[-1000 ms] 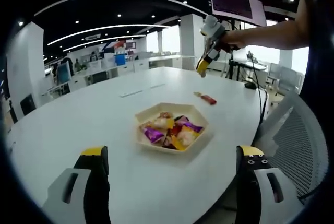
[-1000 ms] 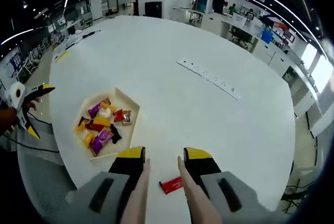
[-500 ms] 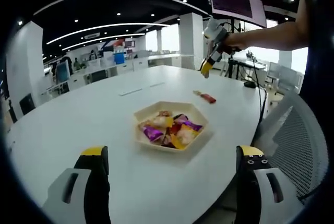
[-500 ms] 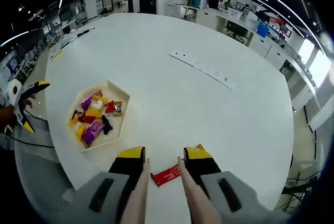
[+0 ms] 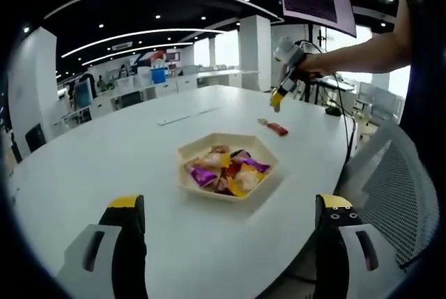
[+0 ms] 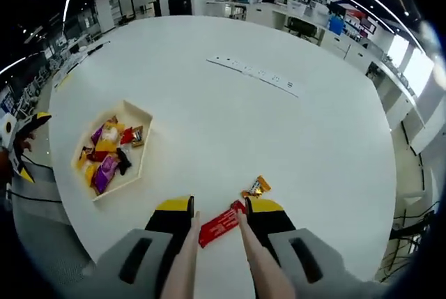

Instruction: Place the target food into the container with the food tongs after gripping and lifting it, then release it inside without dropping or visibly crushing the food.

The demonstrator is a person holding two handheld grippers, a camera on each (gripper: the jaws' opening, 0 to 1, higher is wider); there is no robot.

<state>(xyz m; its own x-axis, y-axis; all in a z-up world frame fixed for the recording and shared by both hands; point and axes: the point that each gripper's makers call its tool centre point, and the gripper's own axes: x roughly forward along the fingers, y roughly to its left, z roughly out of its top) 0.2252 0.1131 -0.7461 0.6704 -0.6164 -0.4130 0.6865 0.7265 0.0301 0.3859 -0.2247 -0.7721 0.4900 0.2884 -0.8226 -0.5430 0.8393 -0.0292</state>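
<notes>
— How did the food look?
— A flat red wrapped bar (image 6: 218, 226) lay on the white table (image 6: 230, 125), right of the hexagonal tray (image 6: 143, 147) of sweets, between the tongs (image 6: 216, 226), whose arms were spread.
— Anything the left gripper view missed?
— A small orange sweet (image 6: 256, 187) just beside the bar. The left gripper (image 5: 226, 210) gaped empty.

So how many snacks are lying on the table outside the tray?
2: a red bar between the right gripper jaws, and a small orange packet just beyond it.
</notes>
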